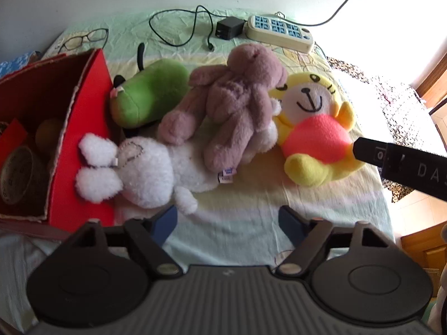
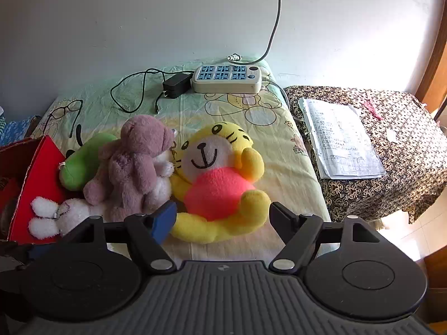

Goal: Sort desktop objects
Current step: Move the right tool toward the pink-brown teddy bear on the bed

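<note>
Four plush toys lie close together in the middle of the table, which is covered by a cartoon sheet: one yellow tiger (image 2: 220, 178) with a pink belly, one mauve bear (image 2: 134, 164), one green plush (image 1: 148, 95) and one white fluffy rabbit (image 1: 139, 167). The bear rests partly on the rabbit and touches the tiger. One red cardboard box (image 1: 81, 139) stands at the left edge, with one clock (image 1: 16, 176) inside. At the far edge lie one power strip (image 2: 227, 79), one black adapter (image 2: 176, 85) and one pair of glasses (image 1: 83, 39). The left gripper (image 1: 227, 223) hovers with jaws apart, nothing between them. The right gripper (image 2: 223, 217) has jaws apart around the tiger's lower part, not pressing.
</note>
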`<state>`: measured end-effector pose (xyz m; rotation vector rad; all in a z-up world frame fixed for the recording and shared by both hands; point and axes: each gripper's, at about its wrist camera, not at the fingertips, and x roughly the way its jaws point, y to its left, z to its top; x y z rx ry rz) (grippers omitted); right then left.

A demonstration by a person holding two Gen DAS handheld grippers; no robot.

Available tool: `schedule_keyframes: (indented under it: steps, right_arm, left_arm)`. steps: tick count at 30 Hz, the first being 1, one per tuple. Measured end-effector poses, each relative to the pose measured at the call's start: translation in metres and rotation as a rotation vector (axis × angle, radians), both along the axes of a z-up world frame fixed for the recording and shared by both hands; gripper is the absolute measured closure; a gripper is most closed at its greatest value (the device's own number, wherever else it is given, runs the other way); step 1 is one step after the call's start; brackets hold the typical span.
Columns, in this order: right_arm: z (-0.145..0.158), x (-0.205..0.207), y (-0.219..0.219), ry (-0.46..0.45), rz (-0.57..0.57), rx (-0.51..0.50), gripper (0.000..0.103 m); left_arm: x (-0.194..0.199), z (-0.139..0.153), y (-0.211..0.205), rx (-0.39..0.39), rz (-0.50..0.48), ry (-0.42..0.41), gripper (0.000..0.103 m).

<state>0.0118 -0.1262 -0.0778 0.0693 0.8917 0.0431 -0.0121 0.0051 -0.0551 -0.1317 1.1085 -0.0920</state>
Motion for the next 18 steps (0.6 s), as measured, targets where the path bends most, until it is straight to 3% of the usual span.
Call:
schedule_keyframes:
  steps: [2, 4, 8, 18]
  right_arm:
    - [-0.004, -0.001, 0.002, 0.013, -0.002, 0.004, 0.029]
    - [-0.007, -0.003, 0.004, 0.019, -0.004, 0.001, 0.029]
    - [-0.01, -0.004, 0.004, 0.028, -0.013, 0.005, 0.029]
    - [-0.011, -0.008, 0.002, 0.028, 0.006, 0.012, 0.029]
  left_arm:
    - [-0.001, -0.001, 0.005, -0.015, 0.033, 0.0, 0.022]
    - [-0.003, 0.003, 0.008, -0.021, 0.062, -0.028, 0.001]
    - [-0.007, 0.01, 0.005, 0.023, 0.063, -0.07, 0.001]
    - [-0.008, 0.007, 0.003, 0.093, 0.094, -0.055, 0.001]
